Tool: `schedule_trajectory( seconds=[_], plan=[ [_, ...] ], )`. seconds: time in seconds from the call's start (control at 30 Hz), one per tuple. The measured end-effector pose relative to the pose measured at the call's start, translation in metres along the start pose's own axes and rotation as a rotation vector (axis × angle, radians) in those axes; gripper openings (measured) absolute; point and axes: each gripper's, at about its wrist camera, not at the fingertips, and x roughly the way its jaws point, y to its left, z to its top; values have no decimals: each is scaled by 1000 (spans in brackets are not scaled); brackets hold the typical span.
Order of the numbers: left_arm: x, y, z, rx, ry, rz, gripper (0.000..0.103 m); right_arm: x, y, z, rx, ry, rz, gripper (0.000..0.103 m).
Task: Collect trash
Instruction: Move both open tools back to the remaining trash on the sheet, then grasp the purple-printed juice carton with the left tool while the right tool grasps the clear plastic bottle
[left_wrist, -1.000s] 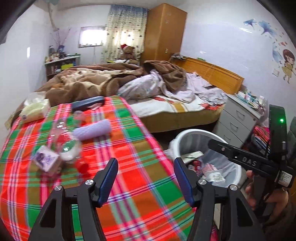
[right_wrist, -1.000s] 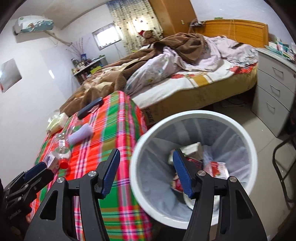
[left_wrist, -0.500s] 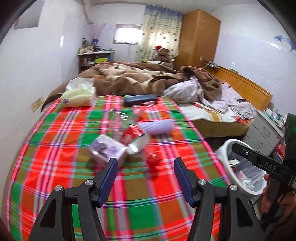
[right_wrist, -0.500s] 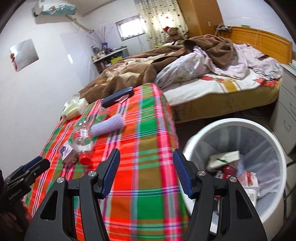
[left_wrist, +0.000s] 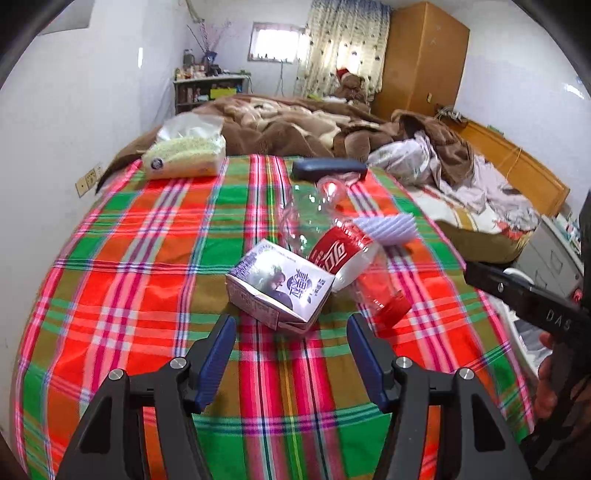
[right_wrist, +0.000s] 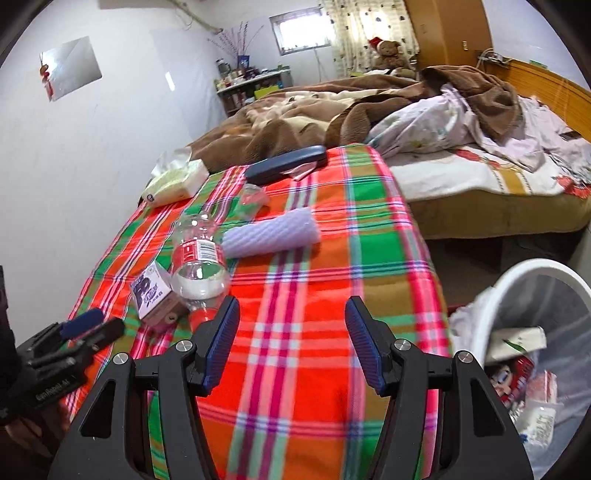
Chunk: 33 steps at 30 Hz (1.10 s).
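Beside the table, the white bin already holds several wrappers and cartons, so part of the collecting looks done. Left on the plaid cloth are a small carton touching a red-labelled plastic bottle, a second clear bottle behind them and a ribbed lilac roll, which may or may not be trash. The left hand-held gripper hangs released and empty just short of the carton, and the right hand-held gripper is likewise released, holding nothing.
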Motion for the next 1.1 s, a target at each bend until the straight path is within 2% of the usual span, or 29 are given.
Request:
schedule_trajectory(
  seconds=[0.17,0.3,0.67,0.73,0.87,1.03,1.1],
  plan=[
    [26,2,1,32,53,-4,62,16,16,10,-25,20,32,61],
    [40,18,5,9,81,17,62,25,30,19,-42,23,68,61],
    [37,74,21,-74,46,79,62,46,59,30,-133,46,107,61],
    [34,79,25,-87,36,51,62,48,66,31,-158,52,130,61],
    [29,79,31,-119,16,-53,63,54,81,29,-223,75,145,61],
    [34,68,38,-95,18,-73,64,66,90,28,-310,104,72,61],
    [37,65,41,-84,21,-83,64,70,87,29,-309,124,82,61]
  ],
)
